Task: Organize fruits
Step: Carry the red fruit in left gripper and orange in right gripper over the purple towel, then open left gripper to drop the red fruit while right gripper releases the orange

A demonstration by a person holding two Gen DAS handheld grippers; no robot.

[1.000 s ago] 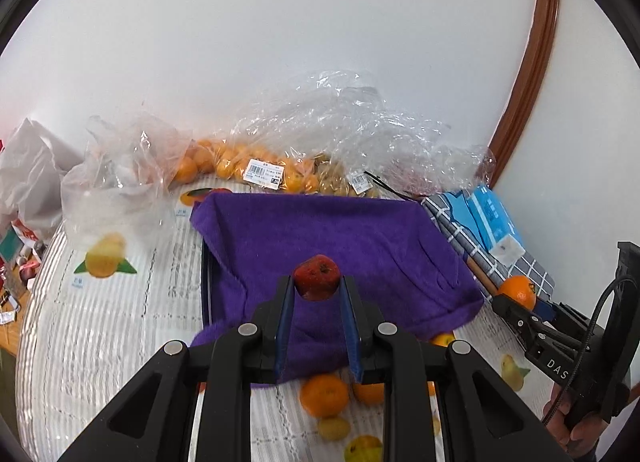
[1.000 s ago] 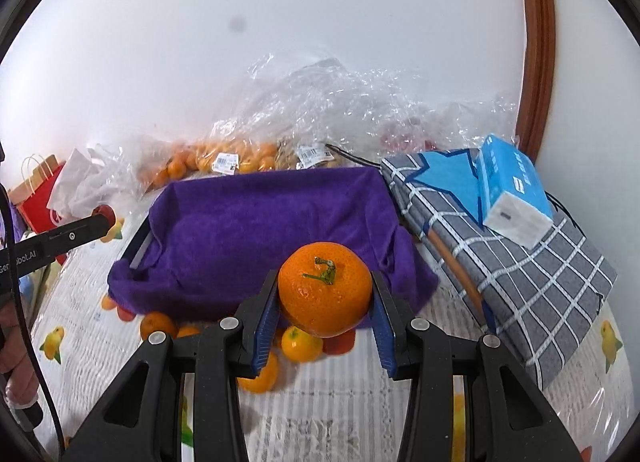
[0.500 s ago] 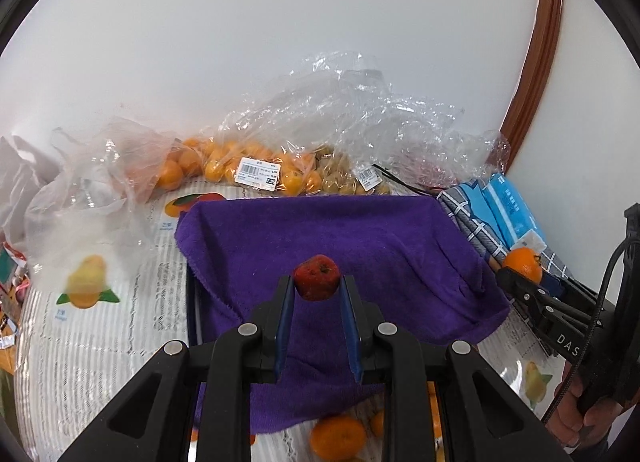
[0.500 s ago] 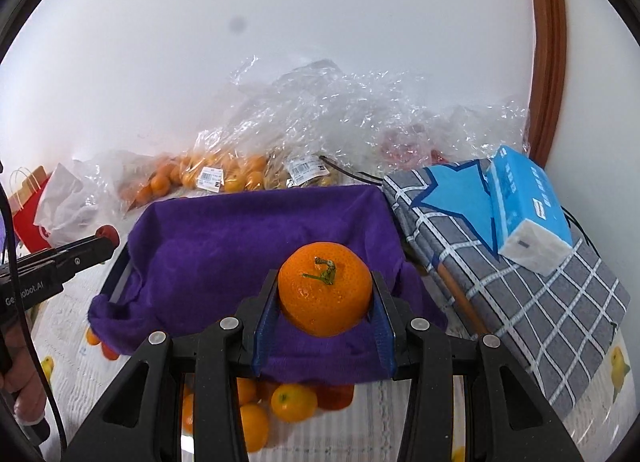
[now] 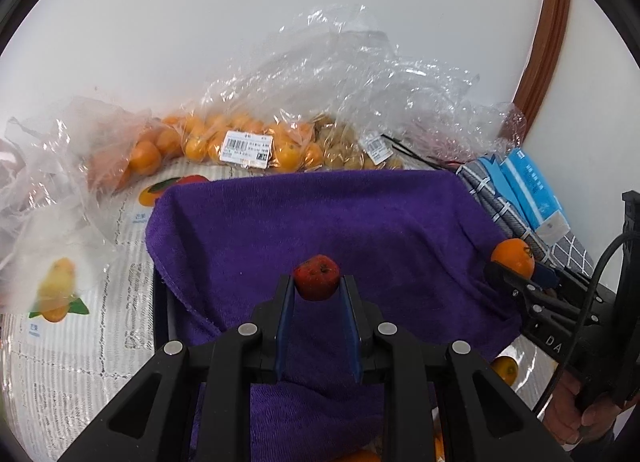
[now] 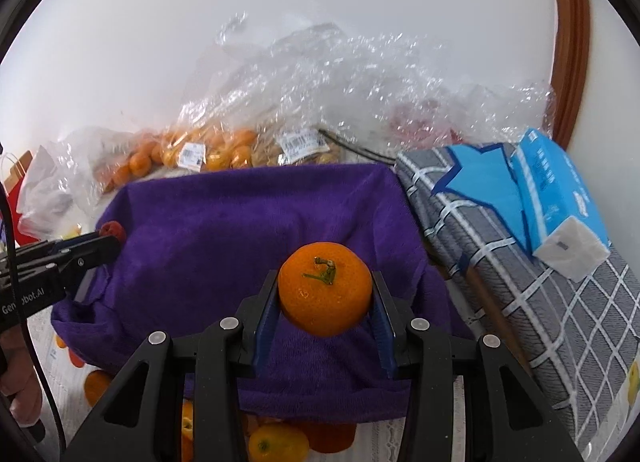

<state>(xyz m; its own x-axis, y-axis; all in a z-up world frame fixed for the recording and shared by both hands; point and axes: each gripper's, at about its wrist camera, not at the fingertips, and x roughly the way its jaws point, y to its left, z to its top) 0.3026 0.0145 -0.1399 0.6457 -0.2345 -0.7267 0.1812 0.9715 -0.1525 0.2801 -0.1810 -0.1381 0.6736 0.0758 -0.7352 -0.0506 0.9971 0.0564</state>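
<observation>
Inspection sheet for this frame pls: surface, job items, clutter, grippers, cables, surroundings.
Surface: fruit-print table cover; purple towel draped over a dark tray.
Job's things: small red fruit, tangerine, loose citrus by the towel's near edge.
Clutter: clear bags of oranges, tissue pack on a checked cloth.
Grippers: left gripper shut on the red fruit; right gripper shut on the tangerine, both over the towel.
Cables: black cable on the right gripper.
Surroundings: white wall, brown trim.

A blue tissue pack (image 6: 560, 198) lies on a grey checked cloth (image 6: 520, 302).
</observation>
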